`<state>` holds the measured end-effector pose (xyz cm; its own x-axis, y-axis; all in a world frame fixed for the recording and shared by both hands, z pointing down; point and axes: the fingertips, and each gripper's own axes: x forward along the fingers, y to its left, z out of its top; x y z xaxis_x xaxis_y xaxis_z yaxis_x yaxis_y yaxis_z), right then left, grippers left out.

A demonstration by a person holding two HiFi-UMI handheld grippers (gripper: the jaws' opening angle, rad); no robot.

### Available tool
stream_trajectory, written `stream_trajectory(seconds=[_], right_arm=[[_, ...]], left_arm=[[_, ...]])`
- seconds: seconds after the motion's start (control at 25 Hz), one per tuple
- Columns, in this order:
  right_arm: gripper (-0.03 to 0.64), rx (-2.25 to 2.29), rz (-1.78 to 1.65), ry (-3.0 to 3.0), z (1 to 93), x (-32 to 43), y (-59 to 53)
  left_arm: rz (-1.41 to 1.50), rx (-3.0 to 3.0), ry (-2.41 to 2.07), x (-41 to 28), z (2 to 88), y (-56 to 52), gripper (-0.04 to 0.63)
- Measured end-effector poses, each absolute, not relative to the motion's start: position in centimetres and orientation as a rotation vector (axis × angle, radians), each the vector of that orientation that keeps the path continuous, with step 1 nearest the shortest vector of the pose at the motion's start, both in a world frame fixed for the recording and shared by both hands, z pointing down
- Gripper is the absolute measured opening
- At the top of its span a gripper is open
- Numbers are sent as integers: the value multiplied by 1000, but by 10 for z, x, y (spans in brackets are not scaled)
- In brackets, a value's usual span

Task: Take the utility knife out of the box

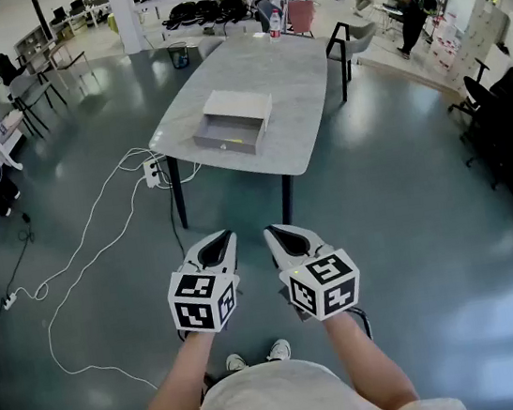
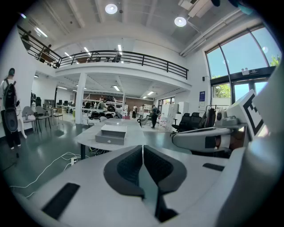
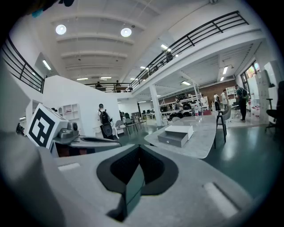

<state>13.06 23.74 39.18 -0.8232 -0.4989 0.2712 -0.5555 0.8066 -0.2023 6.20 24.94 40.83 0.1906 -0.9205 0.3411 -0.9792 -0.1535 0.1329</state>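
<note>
Box (image 1: 234,122) sits on the near half of a long pale counter (image 1: 285,72), well ahead of the person and apart from both grippers. It is flat, with a white top and a grey front that faces the person. No knife shows in any view, and whether the box front is fully shut cannot be told from here.

The left gripper (image 1: 217,247) and right gripper (image 1: 285,241) are held side by side over the floor (image 1: 402,226), short of the counter's near edge, tips pointing toward the box. Each is carried on a bare forearm, and white shoes (image 1: 279,350) show below them.

In the left gripper view the jaws of the left gripper (image 2: 142,150) are pressed together, the dark pads meeting in a thin seam with nothing between them. The box (image 2: 111,134) lies straight ahead on the counter (image 2: 86,138), and the right gripper (image 2: 208,137) shows at that view's right.

In the right gripper view the jaws of the right gripper (image 3: 139,150) are likewise closed and hold nothing. The box (image 3: 176,135) stands ahead and a little right on the counter (image 3: 202,137); the left gripper (image 3: 80,141) shows at the left.

A white cable (image 1: 85,261) trails over the floor to a power strip (image 1: 151,171) by the counter's leg. A bottle (image 1: 274,24) stands at the counter's far end.
</note>
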Motion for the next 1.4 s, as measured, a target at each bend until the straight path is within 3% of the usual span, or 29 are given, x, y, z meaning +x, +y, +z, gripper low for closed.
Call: stream_trajectory(seconds=[0.8,1.4], right_arm=[[5,774,415,-2816,396,126,177],[5,842,438,-2753,410,44,73]], left_arm=[[279,2137,-1830,59,412,188,18],[286,2166,-1737,-21,432,82,20]])
